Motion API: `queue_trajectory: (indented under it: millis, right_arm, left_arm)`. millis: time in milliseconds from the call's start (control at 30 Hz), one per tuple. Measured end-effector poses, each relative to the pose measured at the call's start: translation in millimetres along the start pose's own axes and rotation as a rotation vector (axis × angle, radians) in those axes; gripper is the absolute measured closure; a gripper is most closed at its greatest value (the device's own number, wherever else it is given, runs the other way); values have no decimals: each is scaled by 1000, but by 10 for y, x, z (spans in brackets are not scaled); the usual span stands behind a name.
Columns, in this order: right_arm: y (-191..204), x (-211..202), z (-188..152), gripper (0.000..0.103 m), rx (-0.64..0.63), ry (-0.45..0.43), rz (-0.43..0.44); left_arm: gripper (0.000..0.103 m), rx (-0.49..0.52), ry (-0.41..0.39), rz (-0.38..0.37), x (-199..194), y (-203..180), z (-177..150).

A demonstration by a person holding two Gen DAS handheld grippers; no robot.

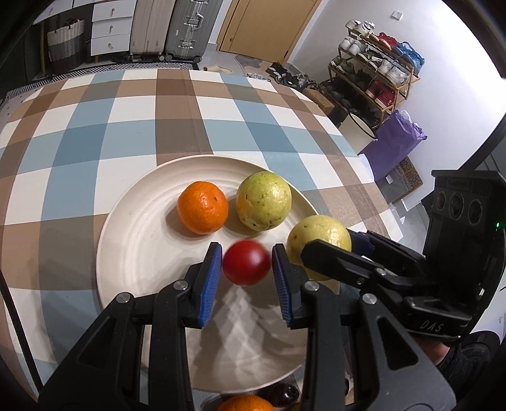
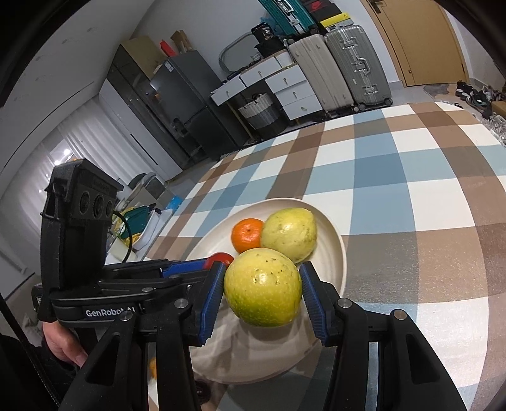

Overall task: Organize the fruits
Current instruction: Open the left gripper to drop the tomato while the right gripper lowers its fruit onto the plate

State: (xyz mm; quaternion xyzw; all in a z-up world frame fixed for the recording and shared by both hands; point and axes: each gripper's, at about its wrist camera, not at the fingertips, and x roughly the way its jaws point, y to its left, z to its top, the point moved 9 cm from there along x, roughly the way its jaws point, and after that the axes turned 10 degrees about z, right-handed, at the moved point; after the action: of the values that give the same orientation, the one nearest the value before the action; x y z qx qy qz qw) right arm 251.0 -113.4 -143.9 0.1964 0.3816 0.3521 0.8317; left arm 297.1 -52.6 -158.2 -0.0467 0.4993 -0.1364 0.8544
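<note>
Table under blue, brown and white checked cloth (image 1: 132,126). Round cream ribbed plate (image 1: 132,253) lies flat on cloth, near table's near edge; cloth beyond plate bare.

A home: suitcases (image 1: 183,28), shoe rack (image 1: 376,76), fridge (image 2: 186,104) (checked tablecloth (image 1: 126,132) too).
</note>
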Motion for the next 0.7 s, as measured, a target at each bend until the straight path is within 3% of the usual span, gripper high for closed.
queue_trajectory:
  millis: [267,400,700]
  right_arm:
    - [-79,-18,-2,53,7,-16,-26]
    - [-21,-108,69,44,-12,-62,-12]
    - [165,-254,105,43,-43,-96,-10]
  left_arm:
    - [74,0,-12,2,-3,-48,39]
    - [74,-9,-26,6,-101,-29,19]
    - [74,-3,-67,42,-409,38,-125]
